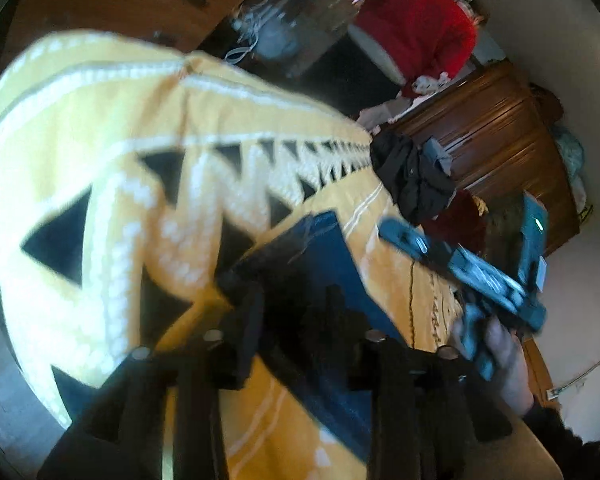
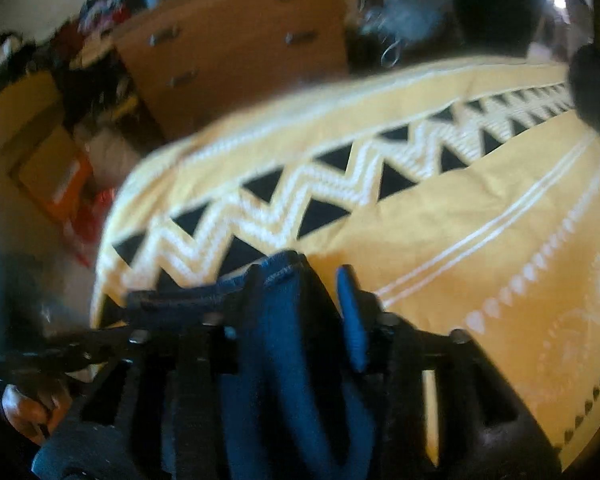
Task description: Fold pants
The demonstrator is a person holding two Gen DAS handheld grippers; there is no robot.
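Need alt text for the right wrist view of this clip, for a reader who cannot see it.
Blue pants hang between the right gripper's fingers, over a bed with a yellow bedspread patterned in white zigzags and black triangles. A wooden dresser and clutter stand behind, blurred.

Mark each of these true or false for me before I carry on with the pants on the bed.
1. The pants are blue. True.
2. The bedspread is plain white. False: it is yellow with white zigzags and black triangles.
3. In the right wrist view, blue cloth lies between the fingers of the right gripper. True.
4. The bundle on the wooden dresser is green. False: the bundle is red.
5. A dark heap of clothes sits at the far edge of the bed. True.
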